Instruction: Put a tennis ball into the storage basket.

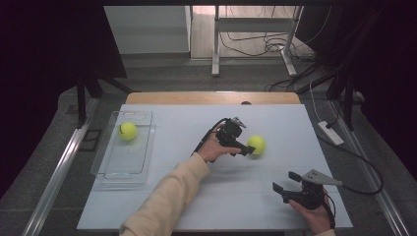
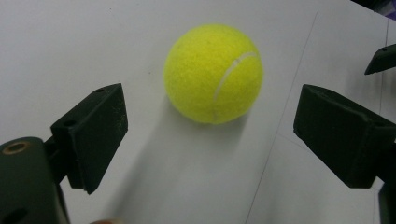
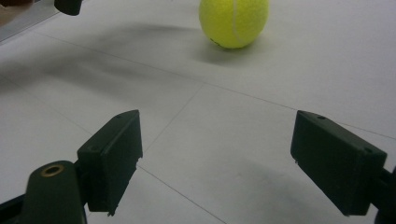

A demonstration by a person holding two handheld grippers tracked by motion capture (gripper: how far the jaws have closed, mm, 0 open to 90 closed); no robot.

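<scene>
- Likely the main risk: the ball (image 1: pixel 256 144) is round and sits loose on the smooth white table (image 1: pixel 196 206), so a nudge from 1 jaw could roll it away before both close.
- Left gripper (image 1: pixel 249 150) has its jaws spread wide, the ball just ahead of them, untouched.
- Right gripper (image 1: pixel 286 182) rests near the table's front edge, jaws apart and empty.
- Fuzzy yellow felt with a white seam should grip well.
- A 2nd ball (image 1: pixel 128 131) lies in the clear plastic tray (image 1: pixel 101 162) at the left.
</scene>
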